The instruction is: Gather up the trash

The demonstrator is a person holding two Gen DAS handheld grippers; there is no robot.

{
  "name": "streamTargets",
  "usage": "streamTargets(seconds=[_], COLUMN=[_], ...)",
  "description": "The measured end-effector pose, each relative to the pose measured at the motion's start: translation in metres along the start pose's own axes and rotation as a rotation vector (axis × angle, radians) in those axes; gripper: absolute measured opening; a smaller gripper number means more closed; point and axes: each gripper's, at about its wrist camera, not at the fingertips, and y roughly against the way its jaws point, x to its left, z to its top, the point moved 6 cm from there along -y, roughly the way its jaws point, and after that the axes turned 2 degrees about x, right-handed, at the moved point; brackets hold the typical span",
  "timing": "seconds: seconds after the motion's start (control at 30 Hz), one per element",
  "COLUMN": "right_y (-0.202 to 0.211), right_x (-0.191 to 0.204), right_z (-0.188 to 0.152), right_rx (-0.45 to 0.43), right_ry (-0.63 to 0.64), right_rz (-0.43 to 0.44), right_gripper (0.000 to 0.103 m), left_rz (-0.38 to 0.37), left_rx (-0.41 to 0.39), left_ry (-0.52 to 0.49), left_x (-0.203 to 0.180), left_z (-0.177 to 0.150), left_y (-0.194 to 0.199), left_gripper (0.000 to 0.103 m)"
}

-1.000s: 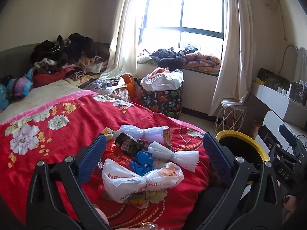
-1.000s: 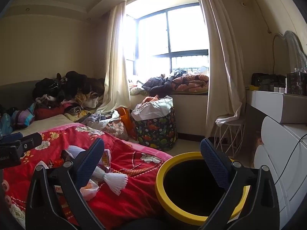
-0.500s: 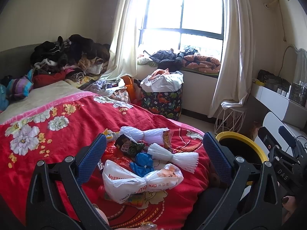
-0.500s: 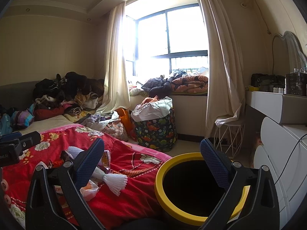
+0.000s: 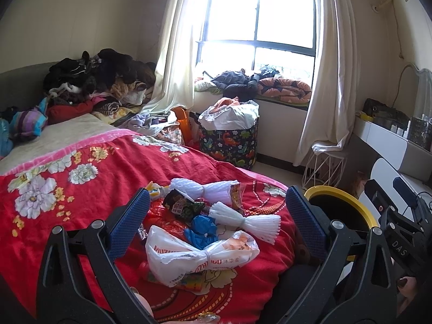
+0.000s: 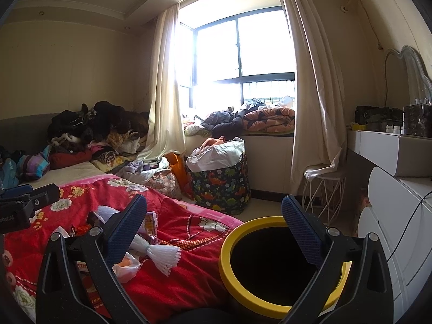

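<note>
The left gripper [image 5: 216,216] hangs over the red flowered blanket [image 5: 89,178] with its fingers spread wide and nothing between them. Framed between those fingers lies the heap of trash: a knotted white plastic bag [image 5: 199,256] nearest, a blue crumpled bag [image 5: 201,229] just beyond it, a white foam net [image 5: 243,218] to the right of that, a second white foam net [image 5: 202,189] farther off, and a dark snack wrapper [image 5: 181,205] toward the left finger. The right gripper [image 6: 214,224] is likewise released and empty; its right finger stands over the black bin with the yellow rim [image 6: 229,264], which sits beside the bed, while its left finger overlaps the trash on the blanket.
</note>
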Motion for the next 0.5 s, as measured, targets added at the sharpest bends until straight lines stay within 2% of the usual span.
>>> streamTargets(seconds=[0.5], right_y=[-0.0065], right_x=[0.0045], right_z=[-0.0078], right_rx=[0.032], right_ry=[0.004], right_rz=[0.027], right_gripper=[0.097], left_rz=[-0.002], left_rx=[0.001], left_ry=[0.004], left_x=[-0.0038], left_z=[0.0067], left_y=[0.0033], left_gripper=[0.092])
